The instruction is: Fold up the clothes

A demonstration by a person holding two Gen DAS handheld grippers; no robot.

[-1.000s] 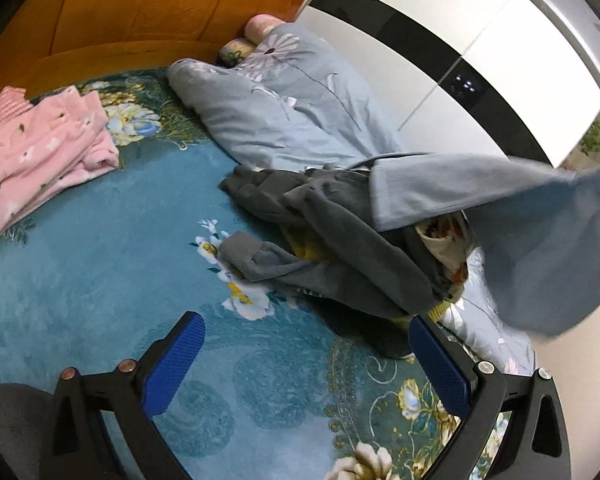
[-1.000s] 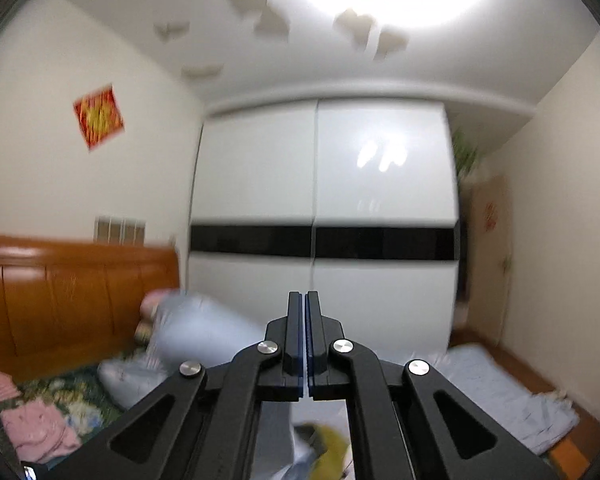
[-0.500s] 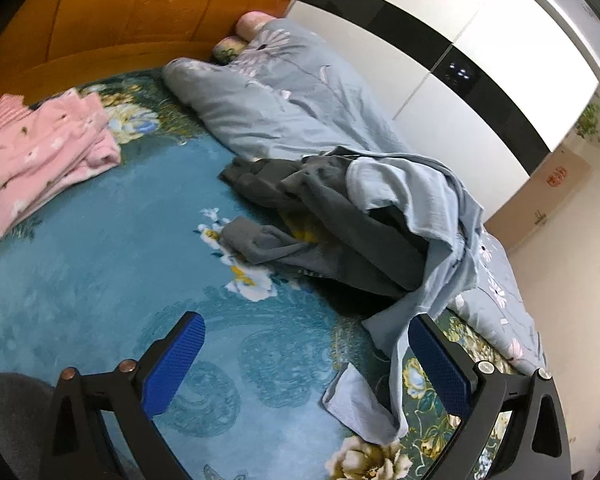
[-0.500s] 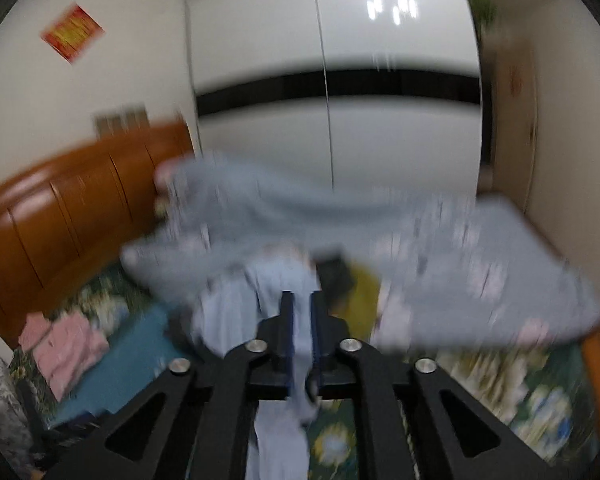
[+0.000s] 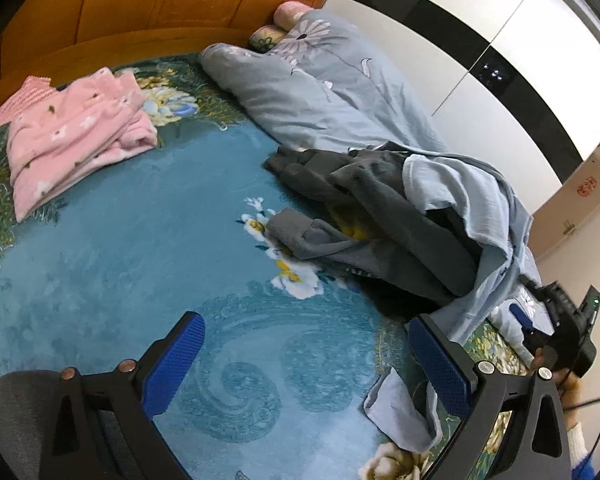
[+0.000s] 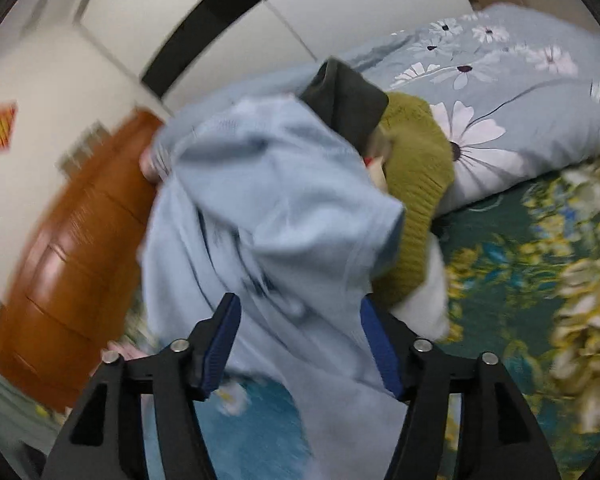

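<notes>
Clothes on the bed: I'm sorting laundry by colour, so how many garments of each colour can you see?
Pink: 1, the folded top.
Dark grey: 1, the crumpled garment.
Light blue: 1, the shirt draped over the pile.
Olive green: 1, the knit.
Total: 4. The pile may hide more.

On the bed (image 5: 100, 264), folded clothes (image 5: 76, 140) lie left near the headboard (image 5: 140, 4), a quilt (image 5: 332, 92) behind, a clothes heap (image 5: 400, 224) right
</notes>
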